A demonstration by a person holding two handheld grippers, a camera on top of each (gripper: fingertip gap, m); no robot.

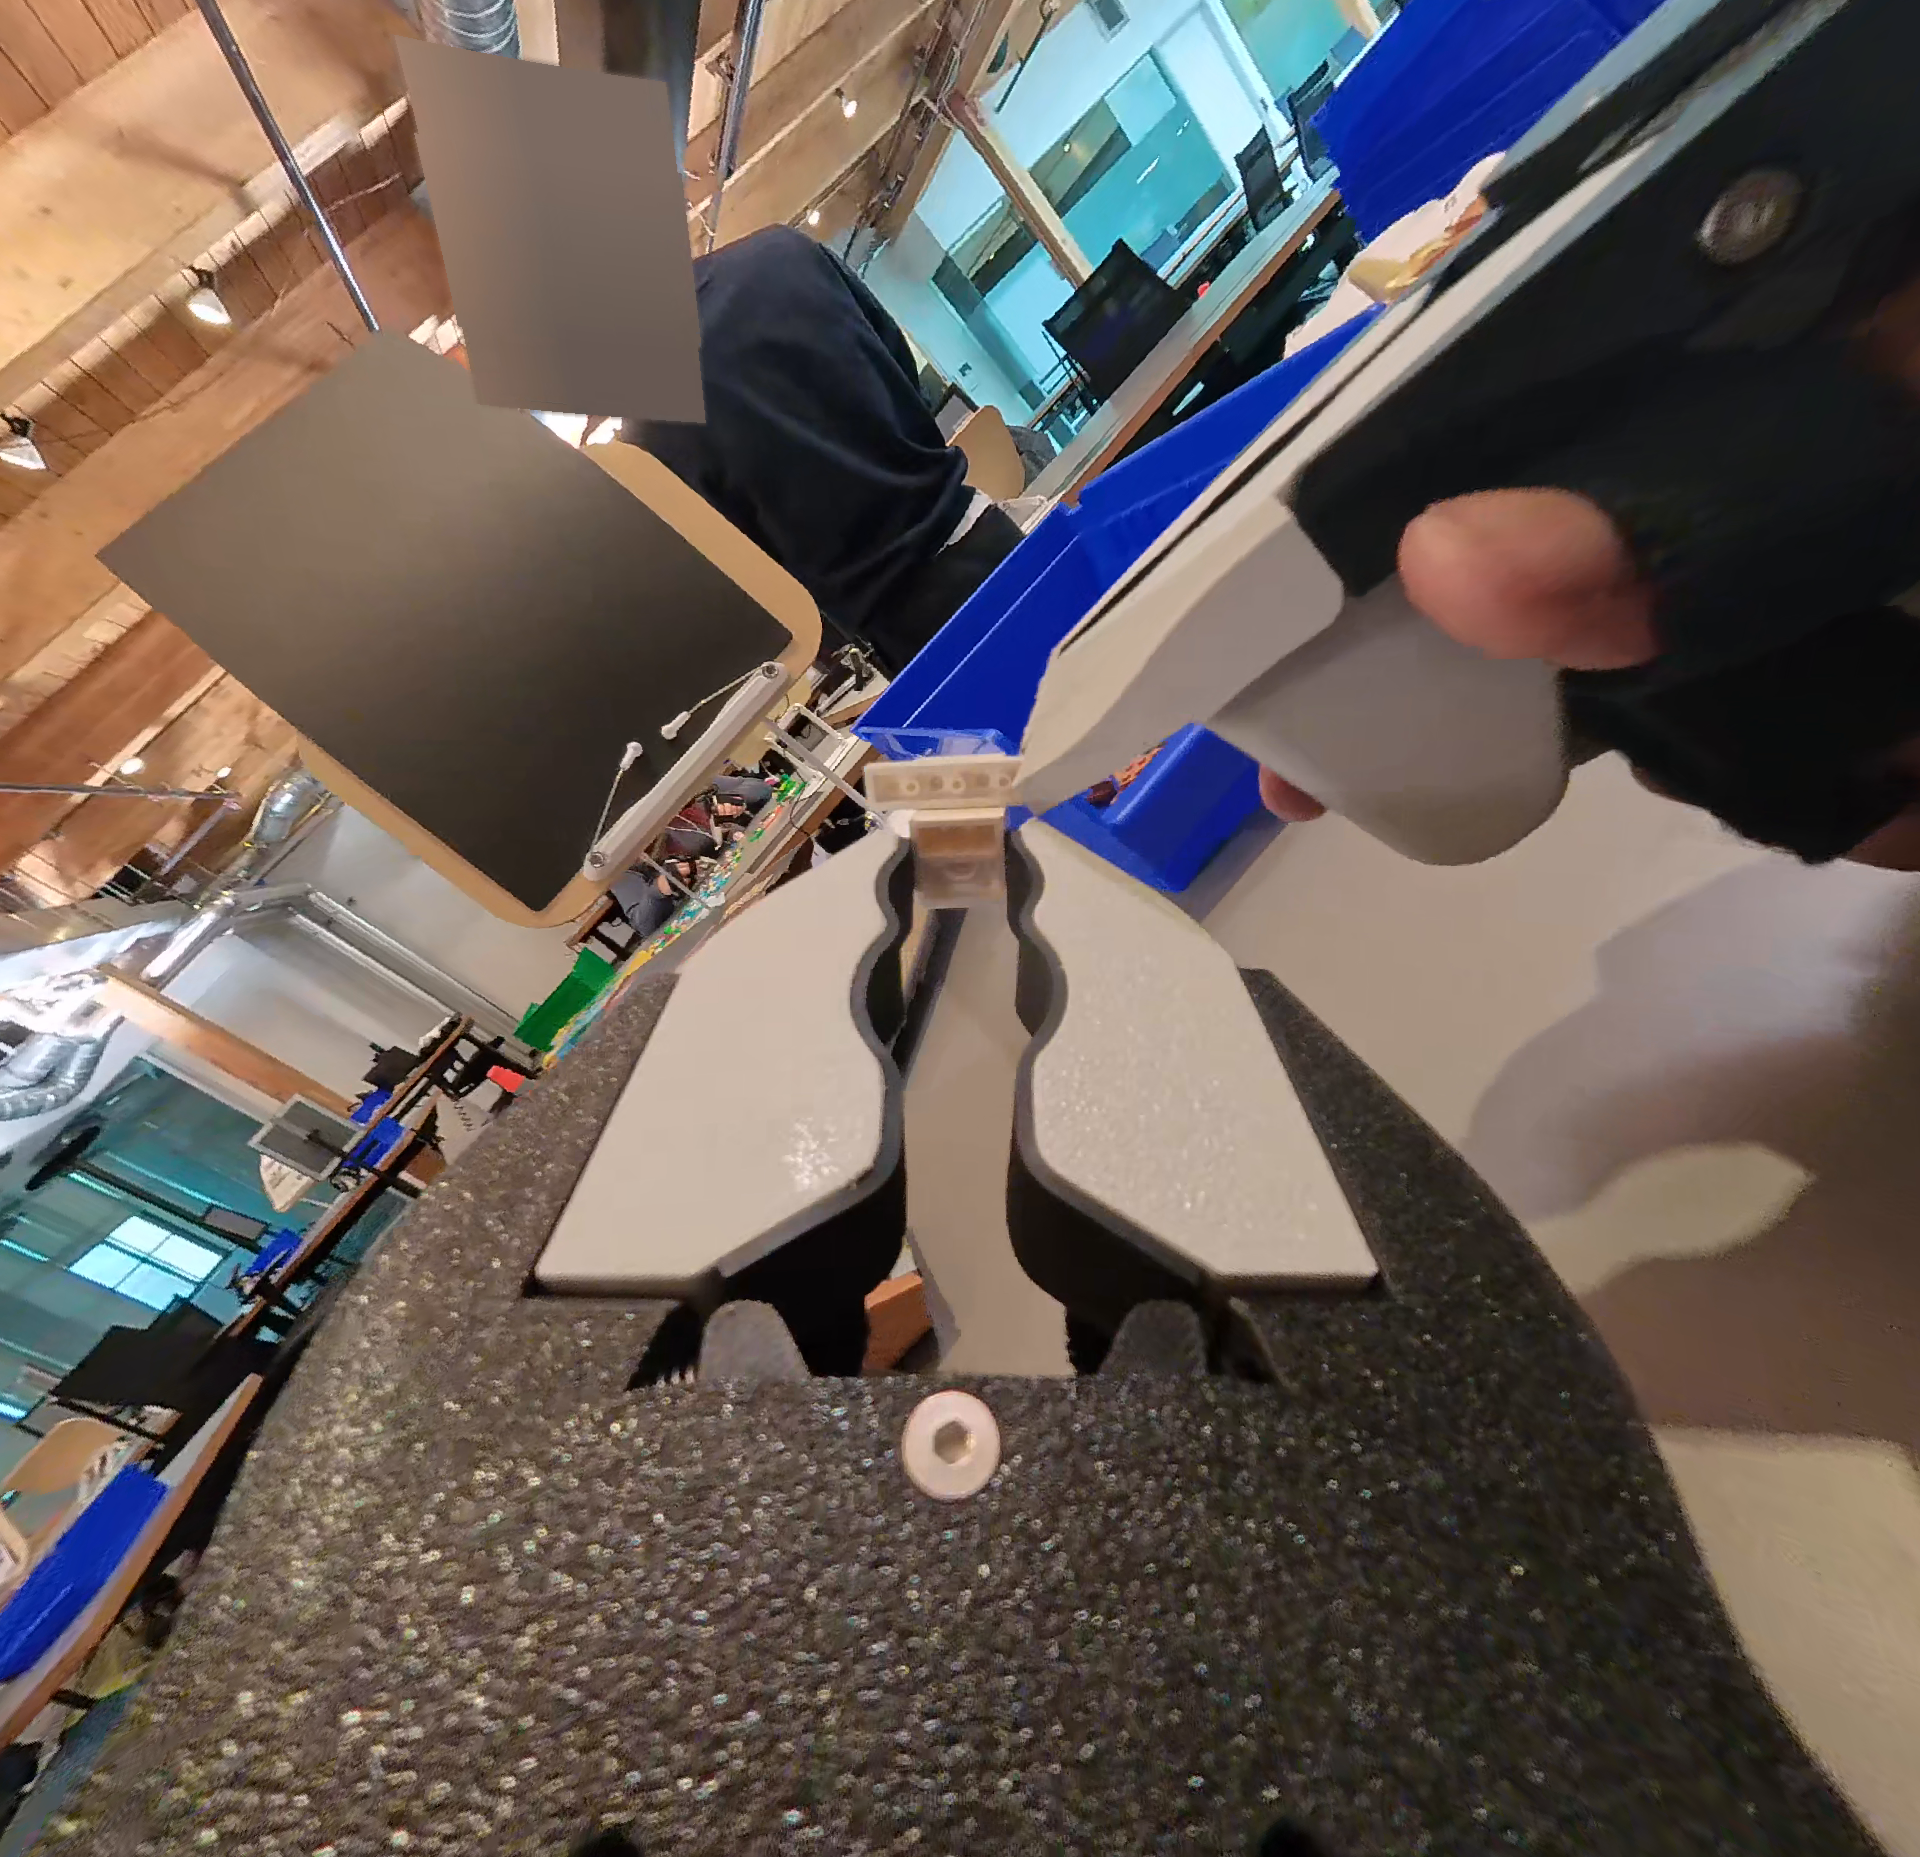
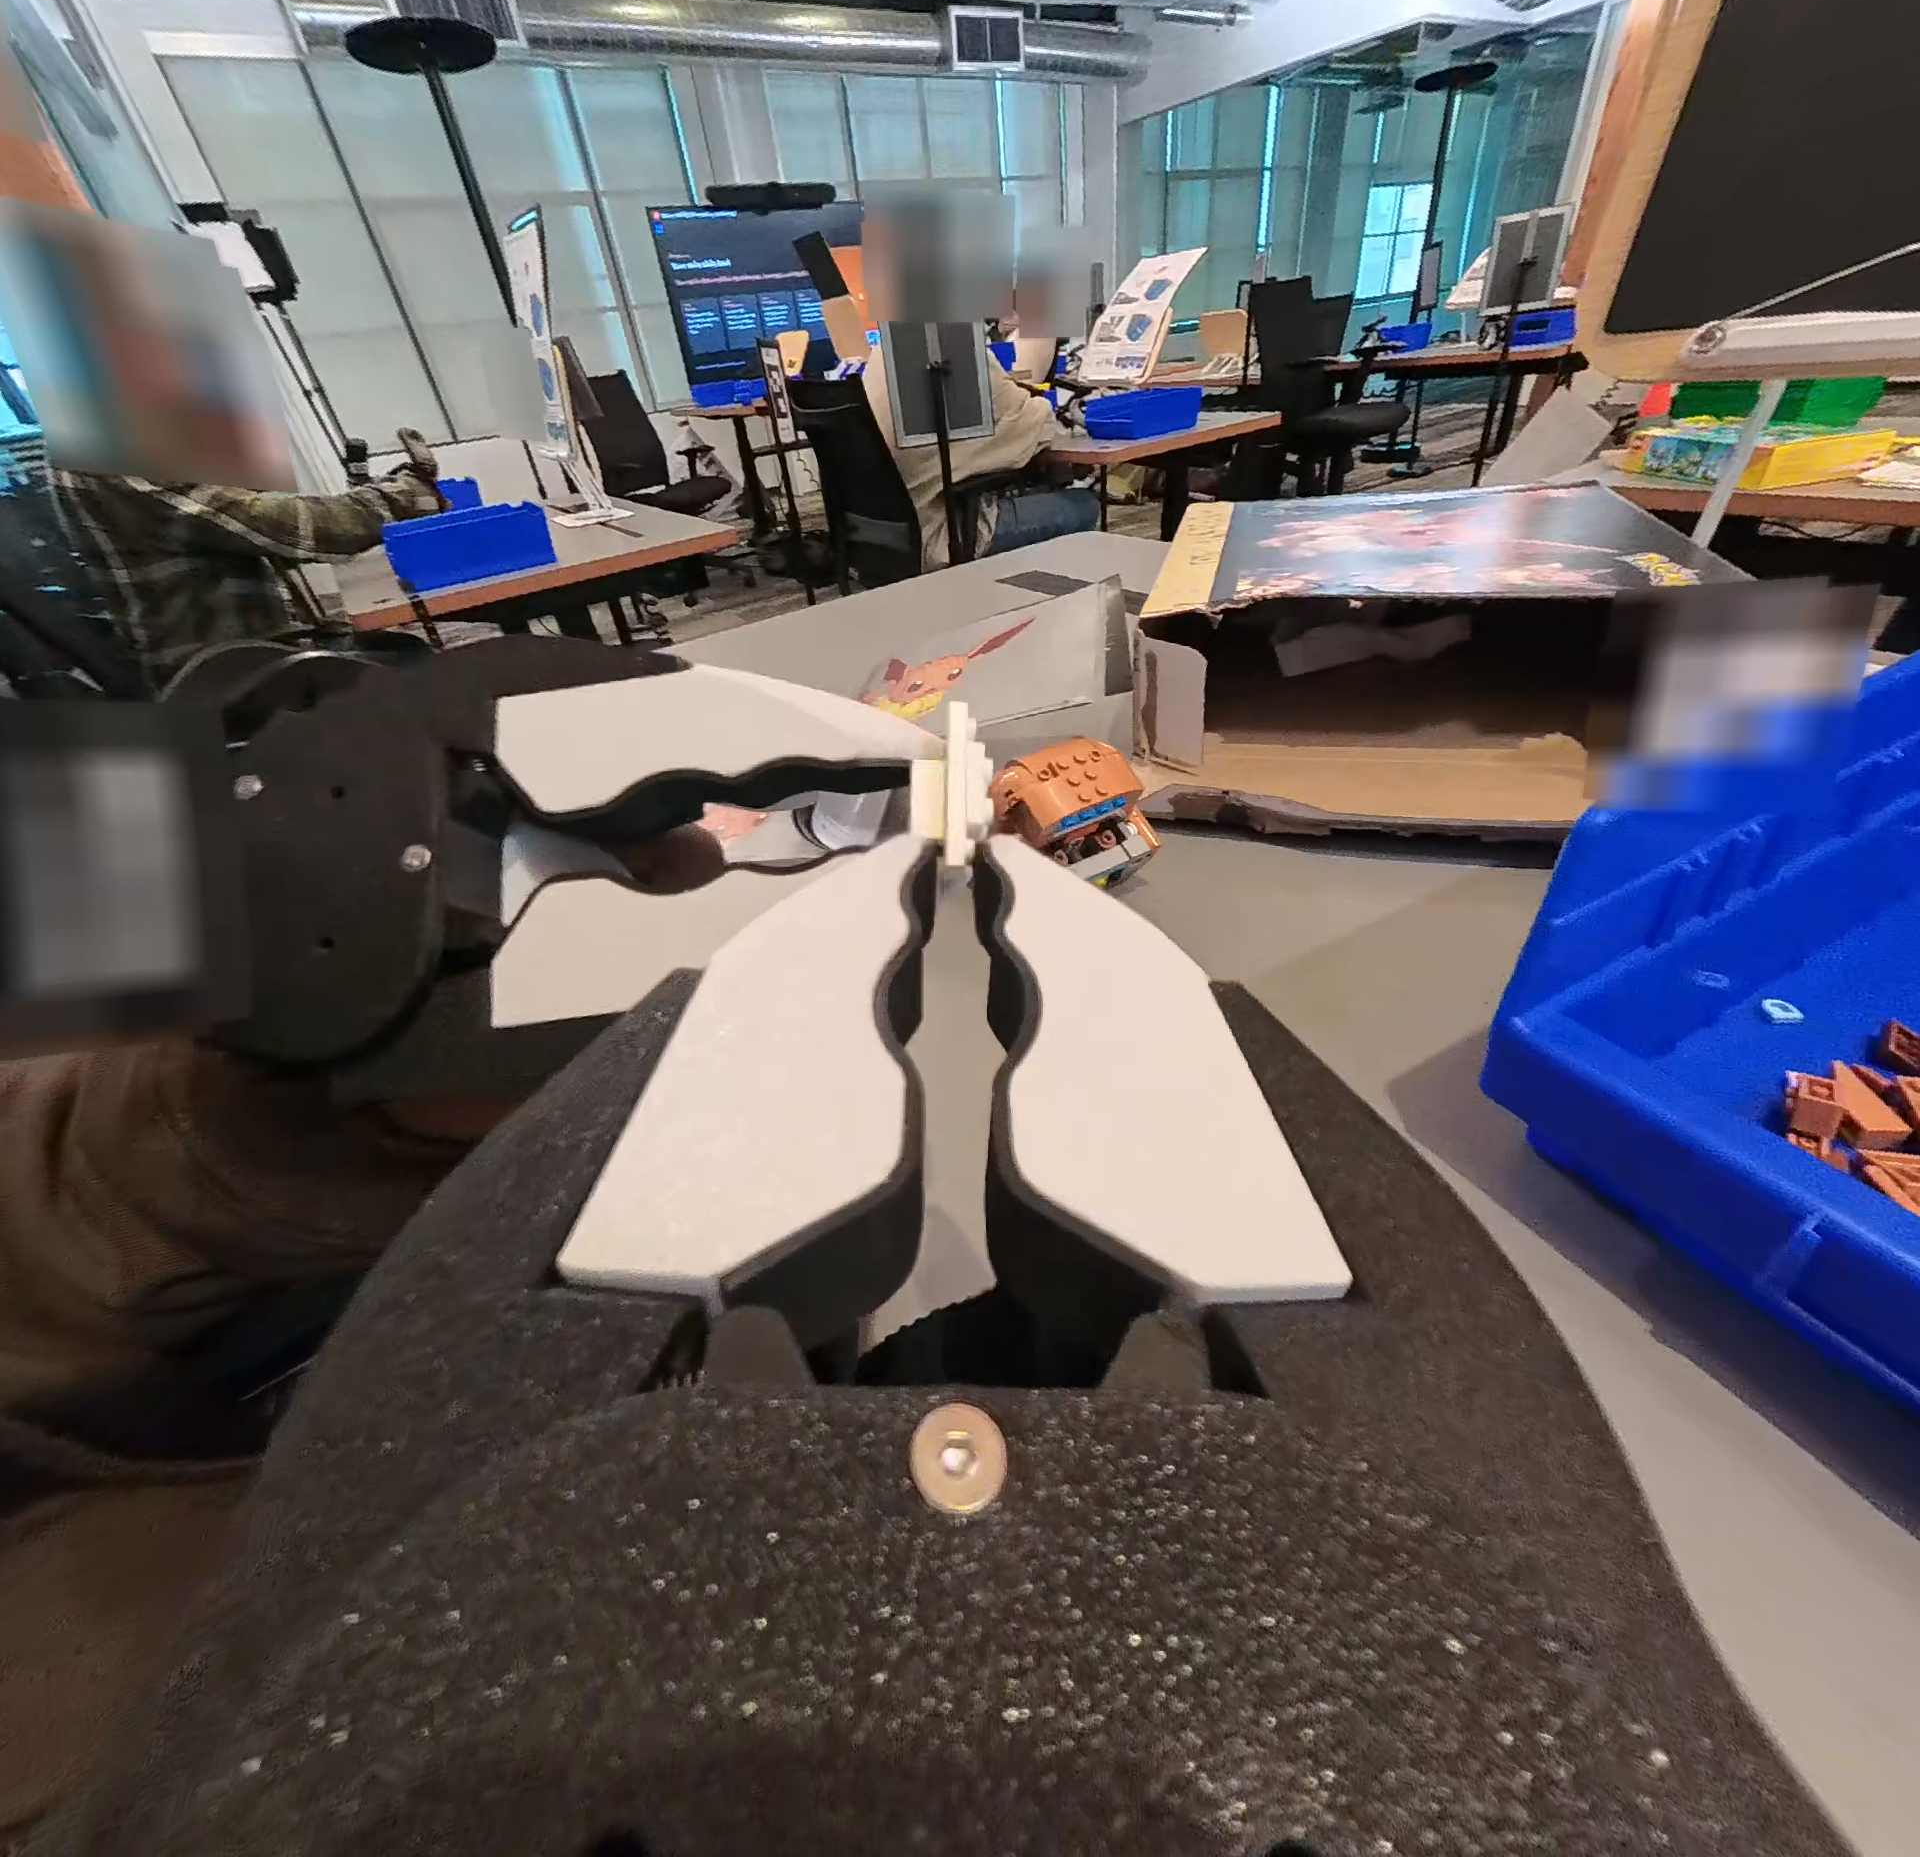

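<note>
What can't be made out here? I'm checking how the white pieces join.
- Joint between the white plate and the small brick: hidden by the fingertips in both wrist views.
- Left hand-held gripper and right hand-held gripper pad contact: hidden.
- Blue bin: cut by the right wrist view's edge.

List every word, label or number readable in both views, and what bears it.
Dark wall screen: white text, too small.
Open cardboard box with dark printed lid: yellow logo, blurred.
Yellow carton: print too small.
Left gripper clamping white brick, right gripper clamping white plate: no writing.
Left wrist view: nothing readable.
</note>
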